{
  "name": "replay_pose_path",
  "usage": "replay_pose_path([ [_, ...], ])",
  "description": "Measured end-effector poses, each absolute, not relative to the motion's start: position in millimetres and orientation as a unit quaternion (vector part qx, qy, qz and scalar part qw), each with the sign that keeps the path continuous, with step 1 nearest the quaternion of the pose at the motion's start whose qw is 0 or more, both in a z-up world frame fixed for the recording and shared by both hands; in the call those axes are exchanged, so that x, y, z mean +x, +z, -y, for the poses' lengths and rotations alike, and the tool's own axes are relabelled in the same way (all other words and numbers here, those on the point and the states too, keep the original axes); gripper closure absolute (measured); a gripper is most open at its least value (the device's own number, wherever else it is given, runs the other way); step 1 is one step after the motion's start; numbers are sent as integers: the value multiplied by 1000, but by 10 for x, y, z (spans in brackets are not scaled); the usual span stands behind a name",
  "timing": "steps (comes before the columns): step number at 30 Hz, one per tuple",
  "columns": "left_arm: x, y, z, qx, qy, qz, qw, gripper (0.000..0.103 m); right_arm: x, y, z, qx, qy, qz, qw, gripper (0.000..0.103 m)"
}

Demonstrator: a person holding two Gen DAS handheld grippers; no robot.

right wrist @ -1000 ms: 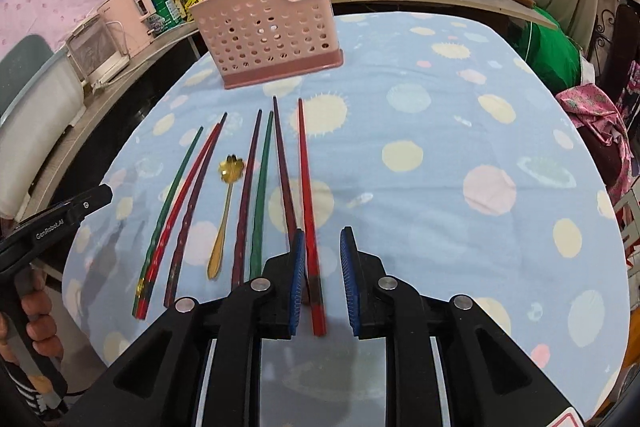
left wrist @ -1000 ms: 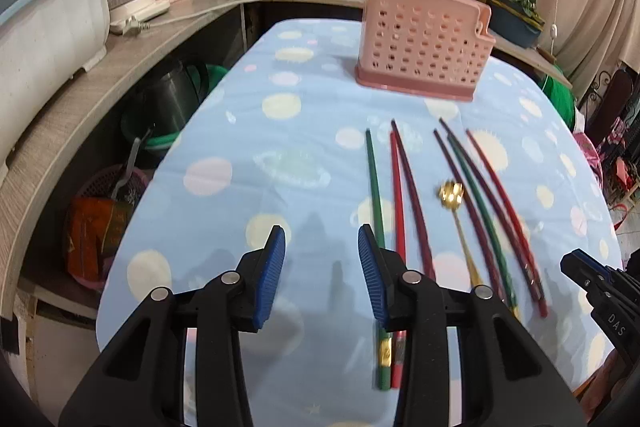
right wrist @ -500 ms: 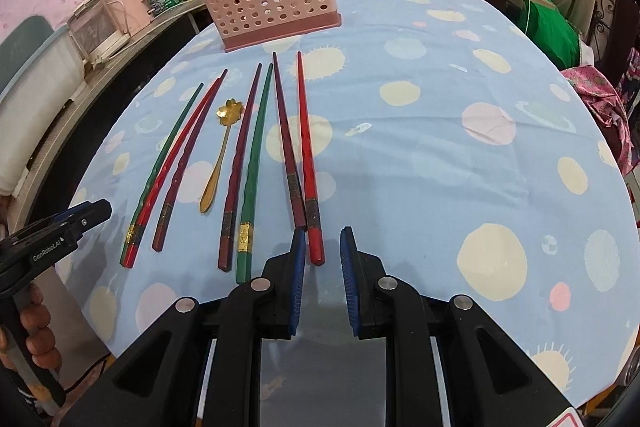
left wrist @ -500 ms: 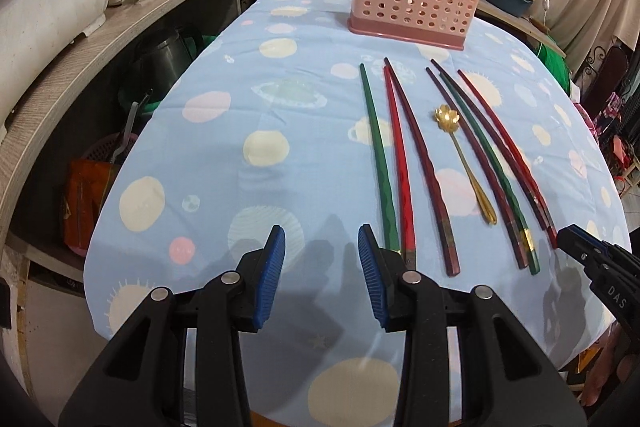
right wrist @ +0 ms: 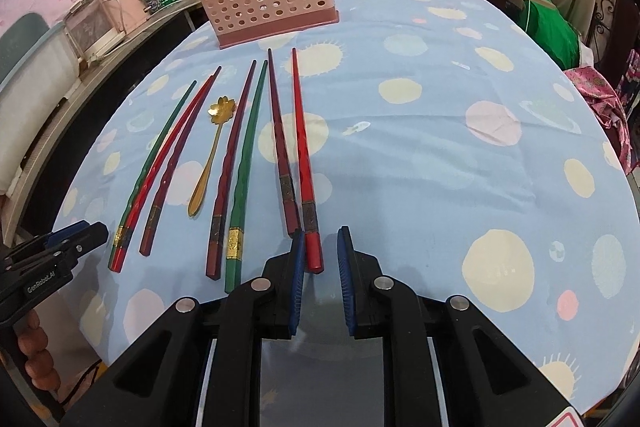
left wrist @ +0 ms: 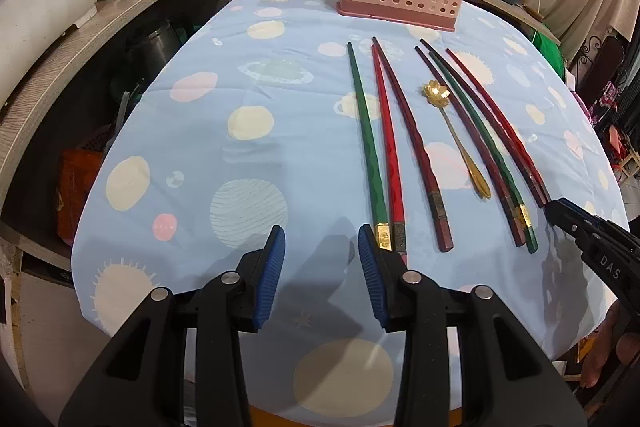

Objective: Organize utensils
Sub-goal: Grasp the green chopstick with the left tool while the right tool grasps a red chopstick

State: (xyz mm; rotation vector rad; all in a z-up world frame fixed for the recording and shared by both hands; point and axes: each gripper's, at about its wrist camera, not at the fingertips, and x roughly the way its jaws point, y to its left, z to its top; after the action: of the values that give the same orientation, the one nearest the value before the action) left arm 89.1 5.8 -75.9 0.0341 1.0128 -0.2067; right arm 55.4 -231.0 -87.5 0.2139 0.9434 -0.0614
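Nearest to us, our left gripper [left wrist: 322,241] hangs with its jaws wide apart and nothing between them, its right blue pad just beside the butt ends of the outermost green and red chopsticks; our right gripper [right wrist: 319,245] is also parted, more narrowly, with the butt of the bright red chopstick [right wrist: 303,155] lying in the gap but, as far as we can judge, not yet pinched. Just beyond both grippers, all seven long lacquered chopsticks in green, red and dark maroon and the small gold flower-bowled spoon [right wrist: 209,155] lie flat in a loose row on the blue planet-print table [right wrist: 460,147], tips pointing toward the holder. Farthest, past those tips, stands the pink perforated plastic utensil holder [right wrist: 264,1], well apart from every piece. We judge the sorting barely begun: nothing lifted, everything left to carry over.
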Motion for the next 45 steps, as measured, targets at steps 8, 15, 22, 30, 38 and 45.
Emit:
replay_pose_path([
  [8,888,-763,39,16,-113,-485,867,67,565,-880,2340,110,-31,-452,885,94],
  [15,895,-802,81,16,-117,-487,865,66,564,-882,2342,113,-30,-451,885,94],
  [22,894,-810,84,17,-115,-486,866,67,561,-881,2344,113,-30,-451,885,94],
  [30,900,-821,50,12,-116,-487,866,65,560,-882,2349,115,-29,-451,885,94],
  [38,916,-824,-27,10,-105,-485,868,65,556,-883,2346,117,-30,-451,885,94],
  [45,897,-839,11,26,-101,-484,869,85,556,-885,2345,117,-29,-451,885,94],
])
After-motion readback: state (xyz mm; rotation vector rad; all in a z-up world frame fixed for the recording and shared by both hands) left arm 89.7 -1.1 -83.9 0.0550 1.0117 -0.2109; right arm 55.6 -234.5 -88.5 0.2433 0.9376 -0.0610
